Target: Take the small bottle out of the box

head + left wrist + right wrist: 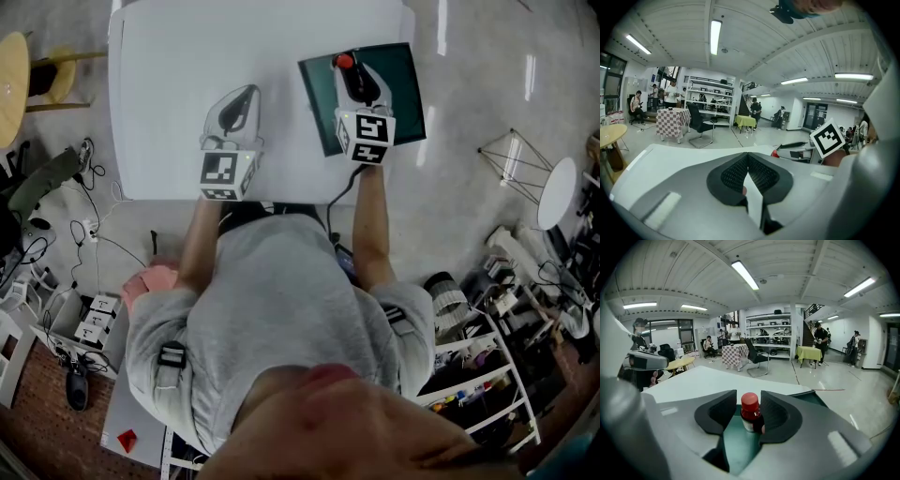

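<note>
One bottle (750, 414) is seen: small, round and dark, with a pale label and a smooth red cap (750, 400). It is stood upright in one shallow, rectangular, dark green box (405, 89), which is laid on the far right part of one smooth white table (169, 75).

Two grippers are held over this table. Each is made with a grey matt shell, black finely ribbed pads (777, 414) and a cube (228, 174) with square markers. The jaws of the right gripper (748, 395) are set apart around the bottle. The bottle is placed close at the right pad and a gap is left at the other side, so it is not clamped. The jaws of the left gripper (747, 155) are closed together at their tips, and nothing is held there.

A glossy grey floor (834, 380), long ceiling lamps (744, 275) and metal shelves (768, 331) are seen in the large hall.
</note>
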A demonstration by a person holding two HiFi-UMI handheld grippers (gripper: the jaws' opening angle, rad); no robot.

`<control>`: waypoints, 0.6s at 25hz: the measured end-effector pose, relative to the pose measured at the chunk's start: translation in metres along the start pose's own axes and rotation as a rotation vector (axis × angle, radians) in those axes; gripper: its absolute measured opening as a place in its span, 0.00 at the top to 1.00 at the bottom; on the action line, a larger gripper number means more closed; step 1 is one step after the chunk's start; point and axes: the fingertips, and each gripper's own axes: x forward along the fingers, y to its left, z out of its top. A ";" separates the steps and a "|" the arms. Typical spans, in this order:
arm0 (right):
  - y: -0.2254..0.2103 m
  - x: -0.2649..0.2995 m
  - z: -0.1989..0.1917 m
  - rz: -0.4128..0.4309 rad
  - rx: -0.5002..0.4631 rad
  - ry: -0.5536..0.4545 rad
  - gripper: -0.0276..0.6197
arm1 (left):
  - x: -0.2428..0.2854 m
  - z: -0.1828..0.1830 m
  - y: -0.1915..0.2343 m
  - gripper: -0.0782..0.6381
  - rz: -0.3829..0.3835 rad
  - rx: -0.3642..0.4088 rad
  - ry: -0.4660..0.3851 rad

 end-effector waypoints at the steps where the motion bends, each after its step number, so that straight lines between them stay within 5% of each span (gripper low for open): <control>1: 0.000 0.002 -0.001 0.002 -0.001 0.005 0.70 | 0.000 -0.001 0.002 0.87 0.004 -0.001 0.001; 12: 0.002 0.020 -0.019 -0.006 -0.004 0.057 0.68 | -0.004 -0.012 0.012 0.87 0.023 -0.014 0.014; 15: -0.002 0.021 -0.017 -0.029 -0.029 0.060 0.74 | -0.003 -0.011 0.012 0.87 0.027 -0.014 0.018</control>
